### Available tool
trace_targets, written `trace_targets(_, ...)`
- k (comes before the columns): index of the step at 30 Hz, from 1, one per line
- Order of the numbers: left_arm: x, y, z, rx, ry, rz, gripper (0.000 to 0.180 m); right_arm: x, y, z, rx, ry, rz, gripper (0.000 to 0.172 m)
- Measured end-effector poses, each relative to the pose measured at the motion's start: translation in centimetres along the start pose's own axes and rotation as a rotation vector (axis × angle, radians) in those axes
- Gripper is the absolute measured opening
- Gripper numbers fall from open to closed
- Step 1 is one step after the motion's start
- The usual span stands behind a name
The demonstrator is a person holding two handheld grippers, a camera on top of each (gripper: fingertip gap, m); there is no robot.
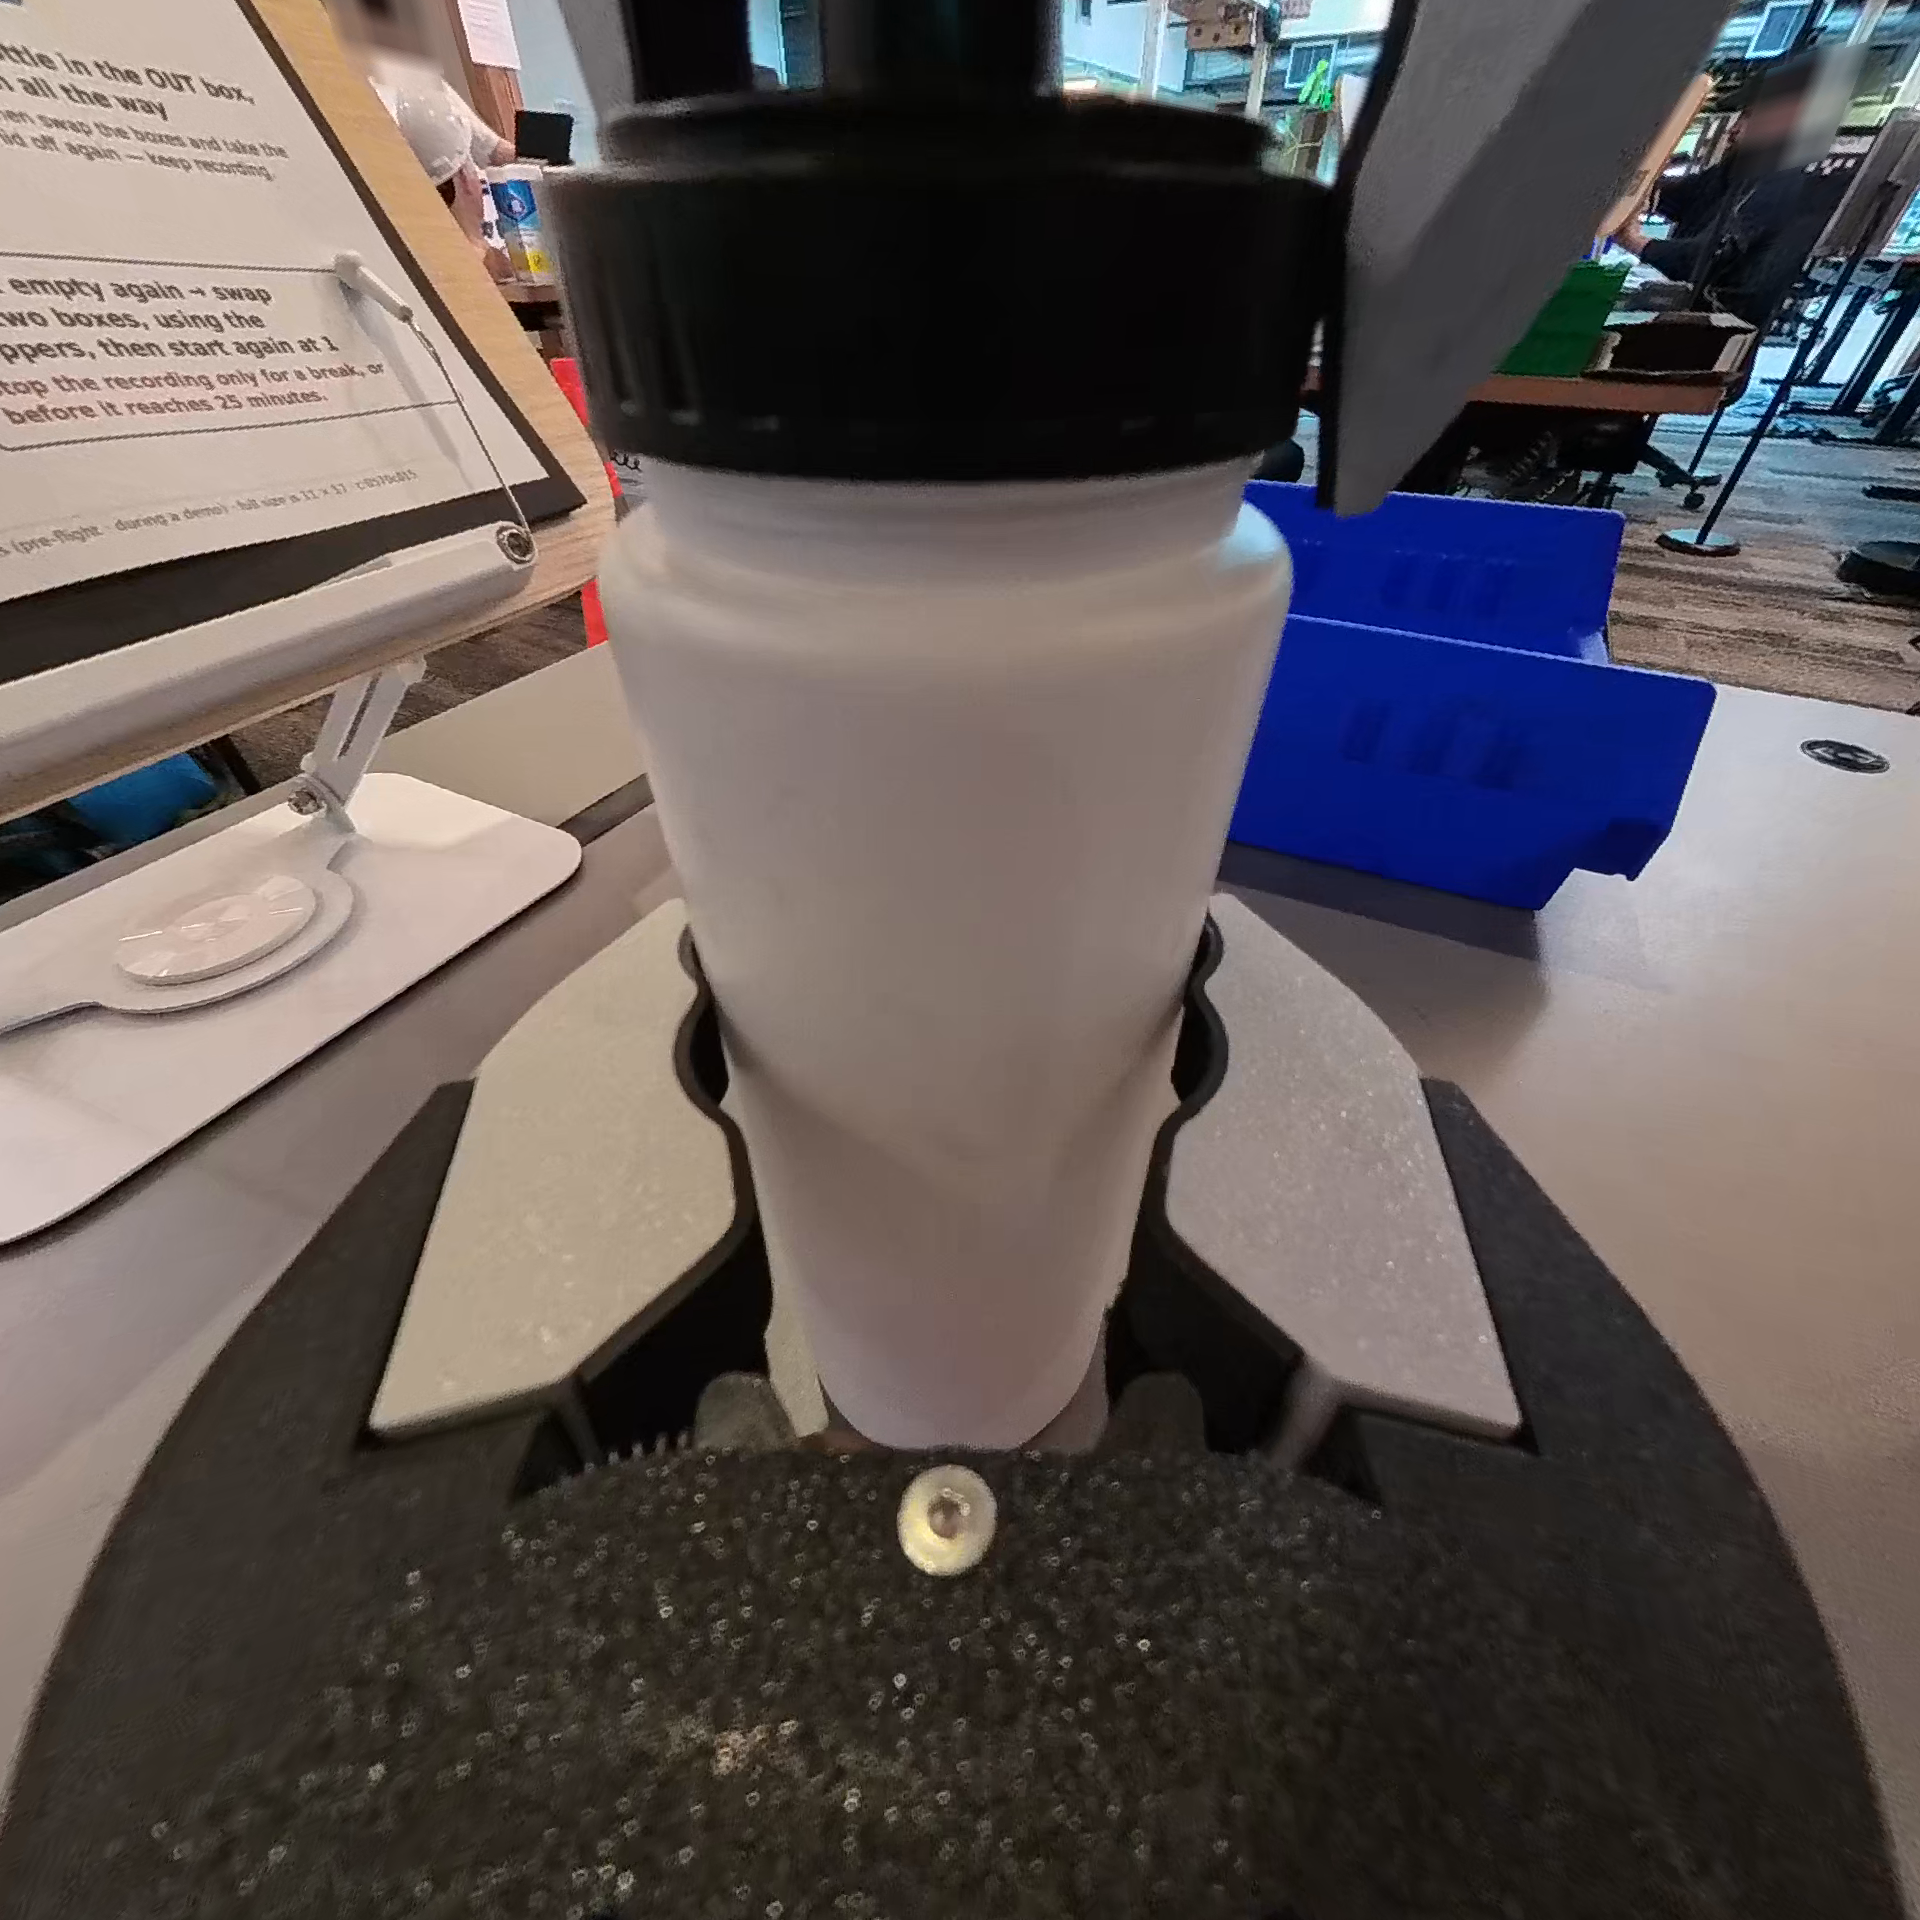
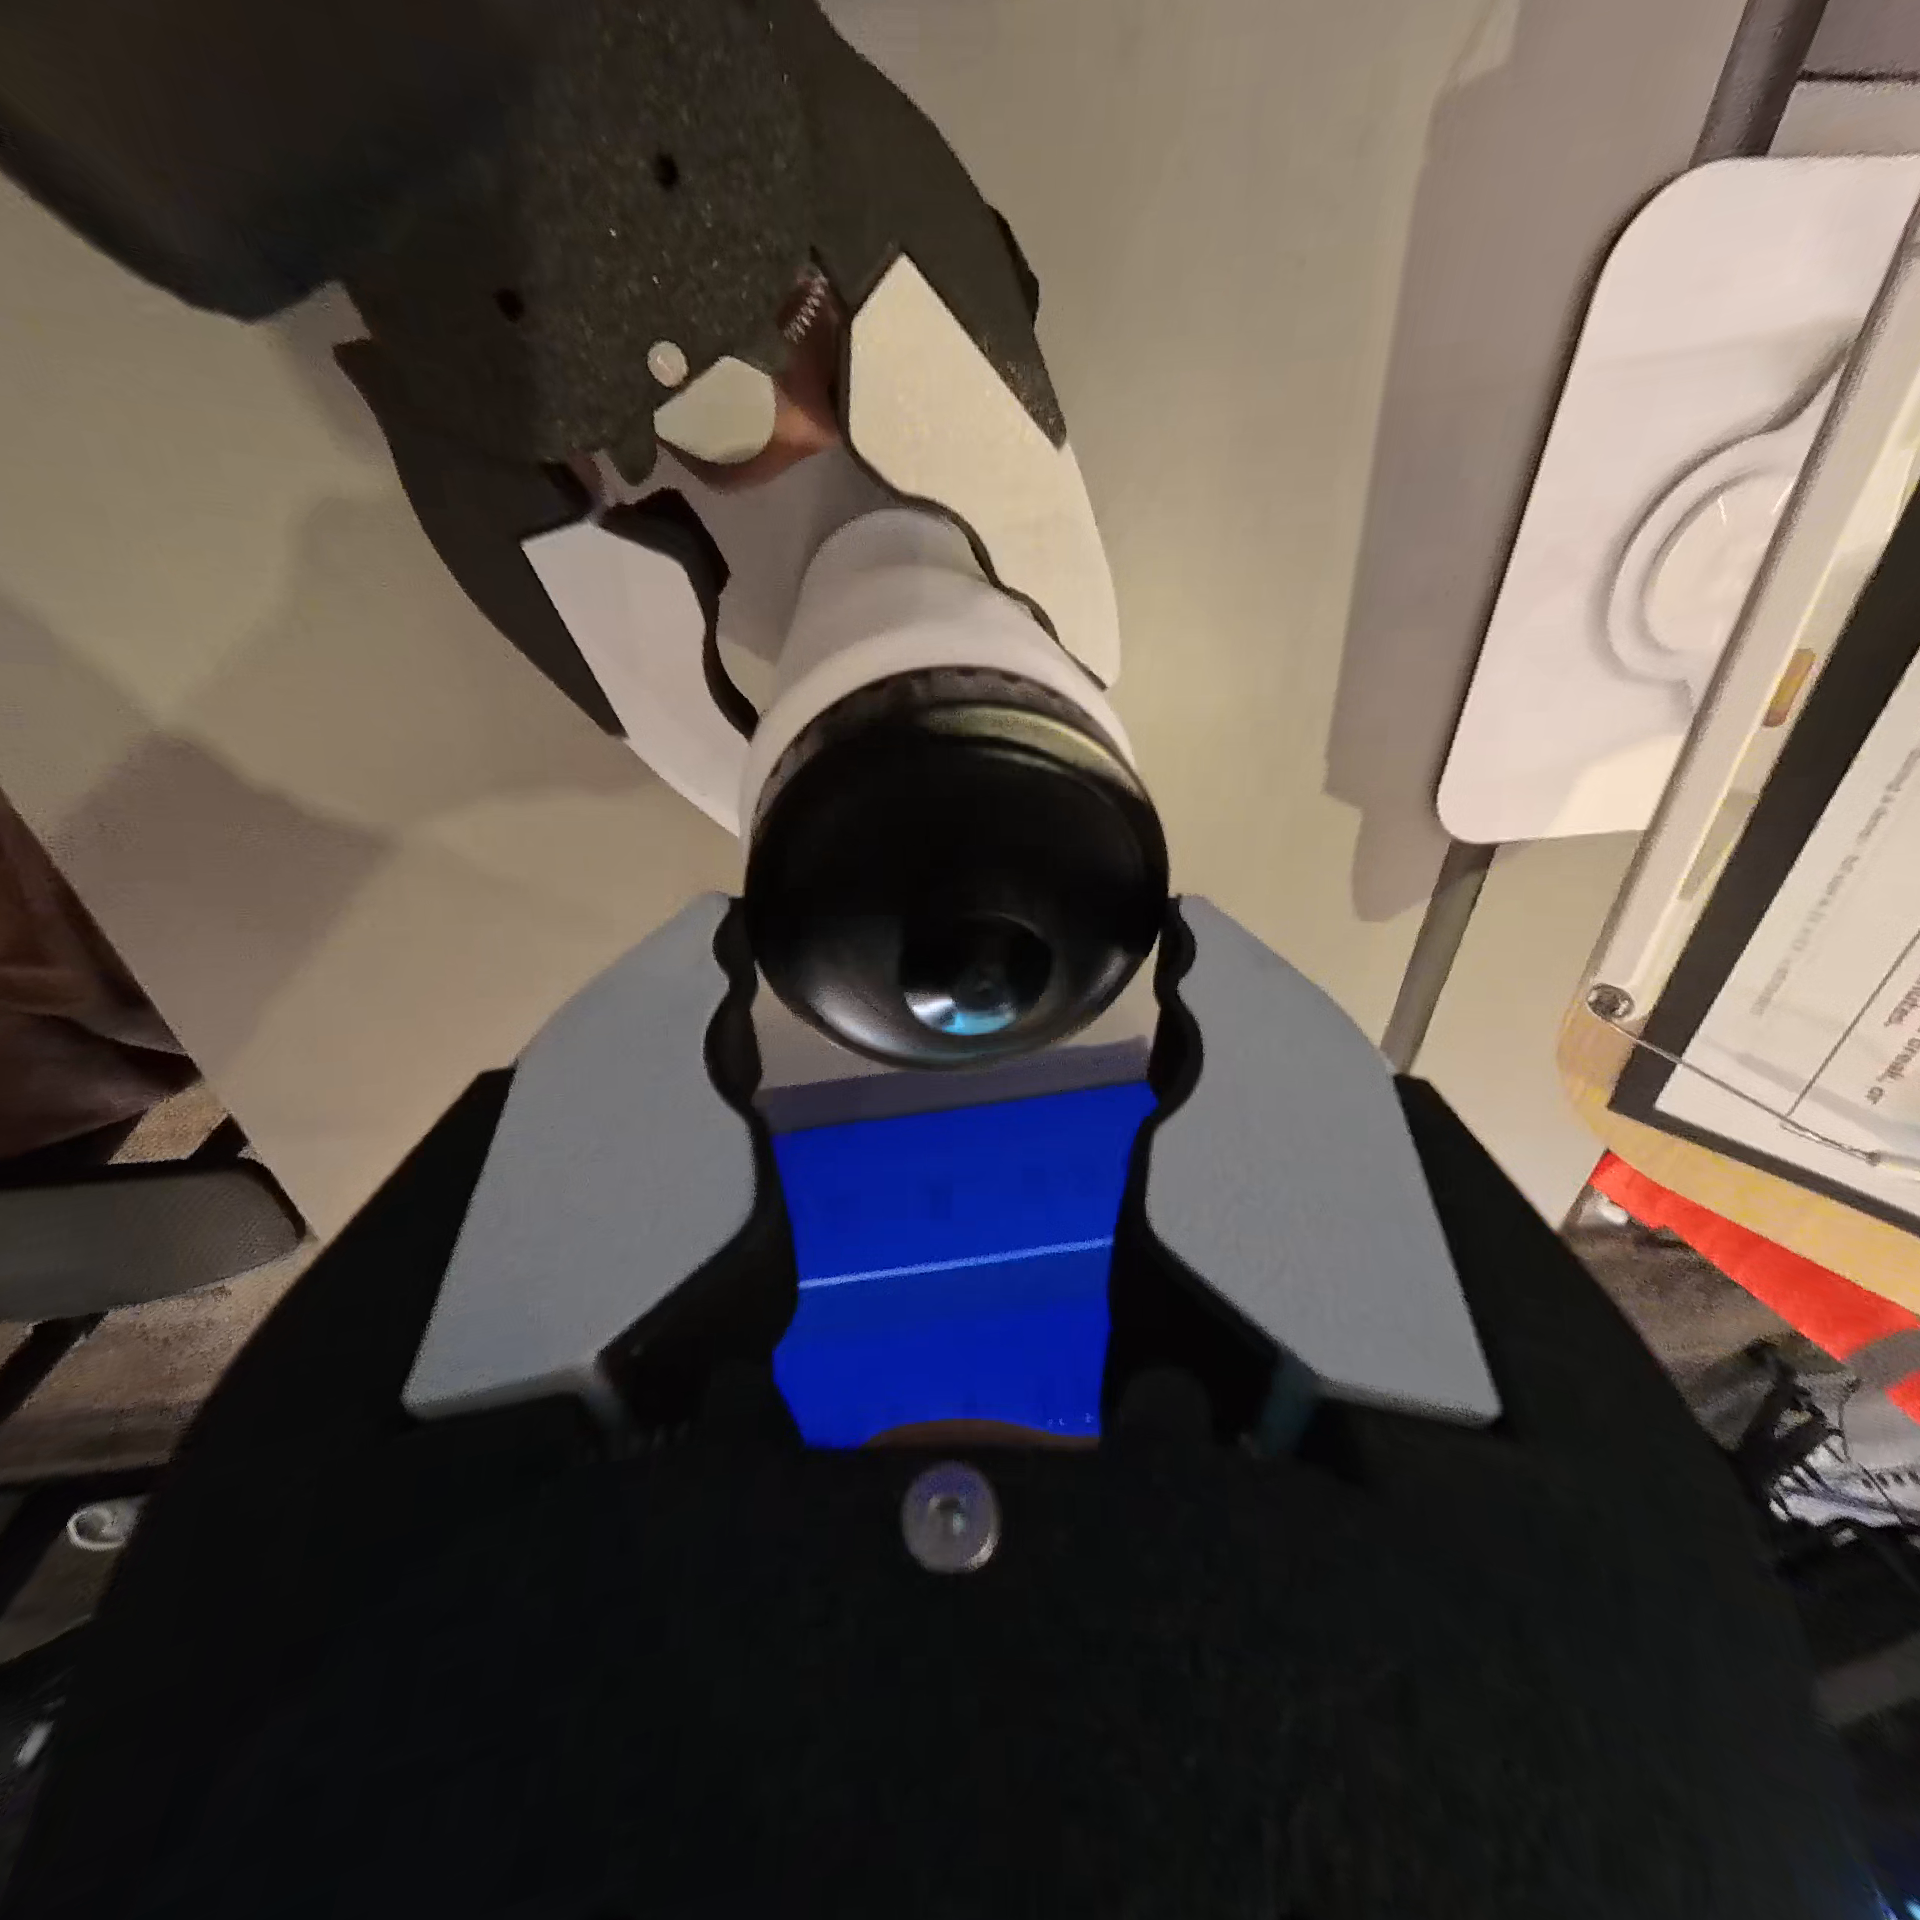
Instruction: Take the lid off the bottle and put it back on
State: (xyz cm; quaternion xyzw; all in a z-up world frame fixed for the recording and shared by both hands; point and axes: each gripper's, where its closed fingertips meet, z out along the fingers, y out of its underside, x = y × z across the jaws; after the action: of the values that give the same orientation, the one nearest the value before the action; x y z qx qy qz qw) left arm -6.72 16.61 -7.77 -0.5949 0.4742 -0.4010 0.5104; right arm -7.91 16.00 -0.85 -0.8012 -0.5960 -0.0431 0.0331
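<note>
A white bottle (image 1: 945,831) with a black lid (image 1: 935,312) on it fills the middle of the left wrist view. My left gripper (image 1: 951,997) is shut on the bottle's body, with both pads against its sides. The right wrist view looks down on the lid (image 2: 935,852) and shows the bottle (image 2: 894,613) held above the table in the left gripper. My right gripper (image 2: 951,966) is shut on the lid, one fingertip against each side of its rim. One of its fingers (image 1: 1455,260) shows beside the lid in the left wrist view.
Blue bins (image 1: 1455,707) stand on the grey table (image 1: 1714,1091) behind the bottle, and lie below my right gripper (image 2: 935,1247). A document stand with a printed sheet (image 1: 208,364) and a white base (image 1: 312,883) is at the left. A person sits far back.
</note>
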Motion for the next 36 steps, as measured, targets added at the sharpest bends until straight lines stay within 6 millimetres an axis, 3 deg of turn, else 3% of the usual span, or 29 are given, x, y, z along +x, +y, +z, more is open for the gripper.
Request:
trace_targets(5, 0.0, 0.0, -0.1, -0.002, 0.008, -0.002, 0.085, -0.6, -0.3, -1.9, 0.045, 0.023, -0.072, 0.089)
trace_targets(7, 0.0, 0.0, -0.1, 0.002, 0.012, -0.002, 0.085, -1.0, -1.2, -3.3, 0.135, 0.028, -0.117, 0.089)
trace_targets(10, 0.1, 0.0, -0.2, 0.002, 0.021, 0.0, 0.085, 0.3, -2.0, -4.3, 0.234, 0.096, -0.172, 0.083)
trace_targets(16, 0.3, 0.0, -0.3, 0.008, 0.05, -0.001, 0.085, 0.5, -1.1, -1.8, 0.256, 0.044, -0.203, 0.077)
trace_targets(24, 0.3, 0.0, -0.3, 0.008, 0.064, 0.001, 0.085, -0.2, -1.2, -1.2, 0.235, -0.058, -0.17, 0.067)
trace_targets(31, 0.6, 0.0, -0.2, -0.001, 0.054, 0.011, 0.085, -0.4, -0.8, -1.2, 0.156, -0.047, 0.021, 0.067)
trace_targets(36, 0.7, 0.0, -0.3, -0.003, 0.057, 0.017, 0.085, -0.8, -0.6, -1.2, 0.016, -0.029, 0.348, 0.067)
